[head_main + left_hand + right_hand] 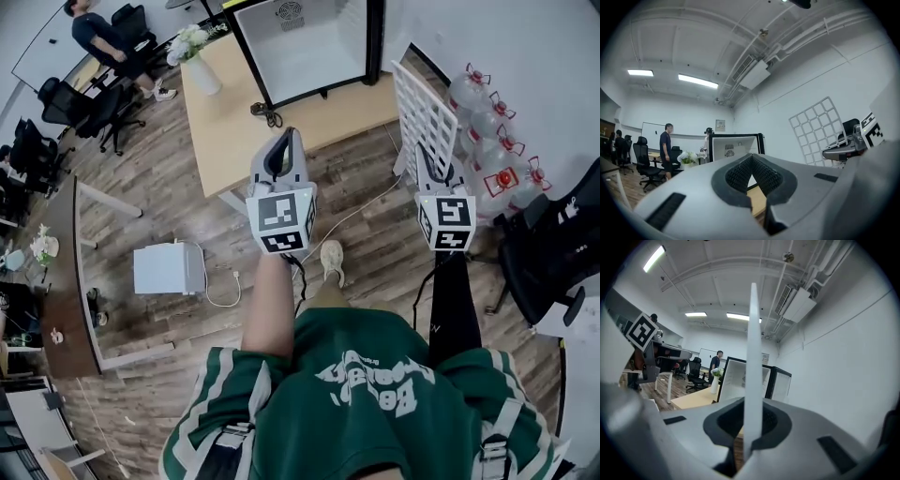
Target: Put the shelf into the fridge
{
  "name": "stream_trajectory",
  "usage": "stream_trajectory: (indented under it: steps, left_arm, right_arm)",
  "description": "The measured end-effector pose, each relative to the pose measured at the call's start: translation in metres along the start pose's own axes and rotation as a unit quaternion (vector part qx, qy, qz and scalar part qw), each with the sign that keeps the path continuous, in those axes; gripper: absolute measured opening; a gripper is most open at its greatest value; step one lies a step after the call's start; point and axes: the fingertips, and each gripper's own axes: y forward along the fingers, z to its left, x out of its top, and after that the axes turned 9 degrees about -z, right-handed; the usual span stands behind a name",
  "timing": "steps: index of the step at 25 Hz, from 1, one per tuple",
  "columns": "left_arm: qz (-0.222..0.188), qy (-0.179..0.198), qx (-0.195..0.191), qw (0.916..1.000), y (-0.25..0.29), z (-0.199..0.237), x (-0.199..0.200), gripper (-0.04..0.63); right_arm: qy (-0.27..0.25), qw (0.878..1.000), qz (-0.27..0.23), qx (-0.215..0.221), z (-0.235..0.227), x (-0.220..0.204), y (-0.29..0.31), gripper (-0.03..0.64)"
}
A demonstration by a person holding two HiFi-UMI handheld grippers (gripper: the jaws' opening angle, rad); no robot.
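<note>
Claws first: the right claw is clamped on the shelf, which runs edge-on as a thin white strip straight up between its pads. The left claw is closed tip to tip with nothing in it (a spare hand, for now).

From the head view the shelf is a white wire grid held upright in the air by its lower edge, just right of the table and well short of the fridge. I'd judge it light and stiff, but it's a tall panel on a single pinch, so it wants to swing or pivot on that thin, slick wire. Best hold is the outer frame bar, and the left claw could take the opposite edge to level it before it slides in.

The fridge stands open on the pale wood table, white interior facing us, with a vase of flowers to its left. Big water bottles crowd the white wall on the right. The floor is wood planks with a small white box on it, and there are office chairs and a person far off.
</note>
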Motion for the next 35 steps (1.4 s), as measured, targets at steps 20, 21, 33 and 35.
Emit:
stream_trajectory:
  steps: [20,21,33,35]
  left_arm:
    - [0.018,-0.01,-0.035,0.9992,0.17,0.085,-0.051,0.0]
    - [0.019,-0.016,-0.037,0.999,0.176,0.088,-0.054,0.0]
    - [0.037,-0.028,-0.051,0.9976,0.227,0.112,-0.083,0.0]
    - [0.04,-0.028,-0.051,0.9975,0.232,0.116,-0.087,0.0]
  right_arm:
    - [-0.041,0.999,0.024,0.006,-0.009,-0.006,0.197,0.029]
    - [-0.041,0.999,0.027,0.006,-0.009,-0.007,0.205,0.029]
    - [-0.077,0.996,0.026,0.025,-0.008,-0.011,0.275,0.028]
    - [-0.087,0.995,0.025,0.03,-0.006,-0.012,0.284,0.028]
